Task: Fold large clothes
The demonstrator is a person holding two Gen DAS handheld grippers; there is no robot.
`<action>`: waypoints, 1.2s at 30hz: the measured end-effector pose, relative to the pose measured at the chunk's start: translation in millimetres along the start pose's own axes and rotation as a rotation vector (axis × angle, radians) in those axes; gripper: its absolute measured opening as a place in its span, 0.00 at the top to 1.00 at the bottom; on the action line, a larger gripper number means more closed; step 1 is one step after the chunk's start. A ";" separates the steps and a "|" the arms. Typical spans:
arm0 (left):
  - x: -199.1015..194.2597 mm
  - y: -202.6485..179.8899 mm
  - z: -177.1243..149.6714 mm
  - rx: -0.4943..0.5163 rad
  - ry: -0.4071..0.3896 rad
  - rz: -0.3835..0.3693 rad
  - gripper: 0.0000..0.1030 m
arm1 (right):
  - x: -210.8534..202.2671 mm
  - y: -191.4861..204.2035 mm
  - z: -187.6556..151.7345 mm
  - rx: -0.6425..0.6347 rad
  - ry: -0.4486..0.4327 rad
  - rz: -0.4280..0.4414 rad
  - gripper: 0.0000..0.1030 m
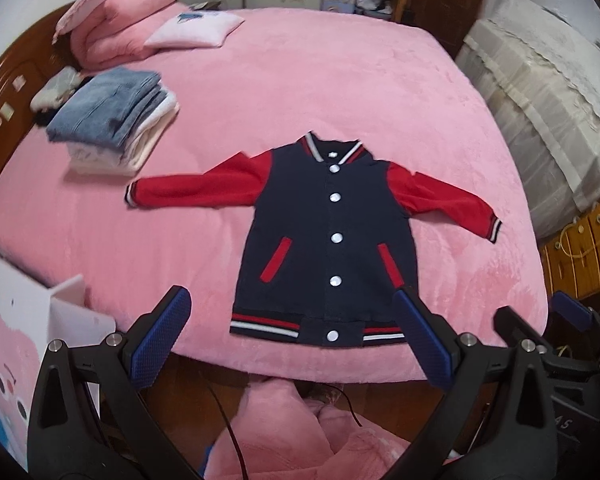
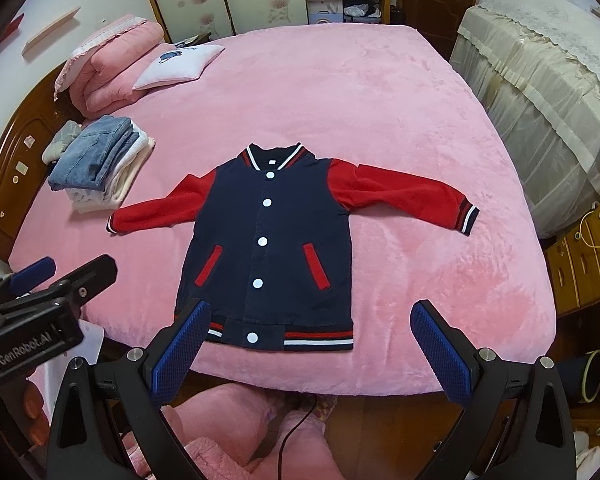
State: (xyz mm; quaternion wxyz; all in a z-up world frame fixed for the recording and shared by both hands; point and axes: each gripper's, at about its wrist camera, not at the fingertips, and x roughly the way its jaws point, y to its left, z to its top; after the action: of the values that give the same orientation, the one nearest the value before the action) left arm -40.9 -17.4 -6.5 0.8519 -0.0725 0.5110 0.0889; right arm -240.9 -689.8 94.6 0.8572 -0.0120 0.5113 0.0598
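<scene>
Jaws, left: your left gripper [image 1: 296,336] has its jaws spread wide, nothing between the blue pads, hovering off the near edge of the bed.
Jaws, right: your right gripper [image 2: 308,344] is spread just as wide and empty, held at the same near edge, just beside the left one.
Jacket: the jacket [image 1: 324,240] lies flat on the pink bedspread [image 1: 340,92], front up, navy body, red sleeves, white snaps closed down the middle. Its striped hem is the part nearest your jaws; the collar points away from you.
Jacket against left jaws: the hem sits between your two left fingers in the left wrist view, reaching across to the right-hand pad.
Jacket against right jaws: in the right wrist view the hem lies toward your left-hand pad, with bare bedspread ahead of the other pad.
Sleeves: both are spread outward, one to each side of the jaws, cuffs angled slightly toward you.
Folded pile: folded clothes [image 2: 96,160], denim on top of white pieces, rest well beyond the jaws and to their left, past the left cuff.
Farther back: a small white pillow [image 2: 180,66] and a folded pink quilt [image 2: 112,64] lie at the far left, beyond the pile.
</scene>
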 end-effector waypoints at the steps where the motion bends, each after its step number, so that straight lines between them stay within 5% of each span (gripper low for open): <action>1: 2.7 4.7 0.9 -0.019 0.010 0.000 0.03 | -0.5 0.5 -0.4 -0.006 -0.005 -0.001 0.02; 13: 78.7 103.1 -17.2 -0.308 0.200 -0.131 0.03 | 55.7 60.9 -12.8 -0.159 0.057 0.009 0.02; 21: 190.4 220.8 -5.0 -0.575 0.224 -0.213 0.03 | 150.2 153.8 -18.4 -0.226 0.142 0.071 0.02; 27: 293.1 318.1 10.5 -0.790 0.212 -0.281 0.23 | 231.8 248.8 -0.7 -0.188 0.139 0.120 0.02; 36: 385.9 409.8 38.3 -0.875 0.054 -0.354 0.48 | 334.3 337.9 32.8 -0.053 0.206 0.120 0.02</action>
State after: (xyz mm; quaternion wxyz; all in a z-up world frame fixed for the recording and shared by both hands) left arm 77.8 419.6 -342.9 0.7296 -0.5131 0.4274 0.1476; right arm -93.9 -321.5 -169.5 0.7943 -0.0099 0.5949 0.1230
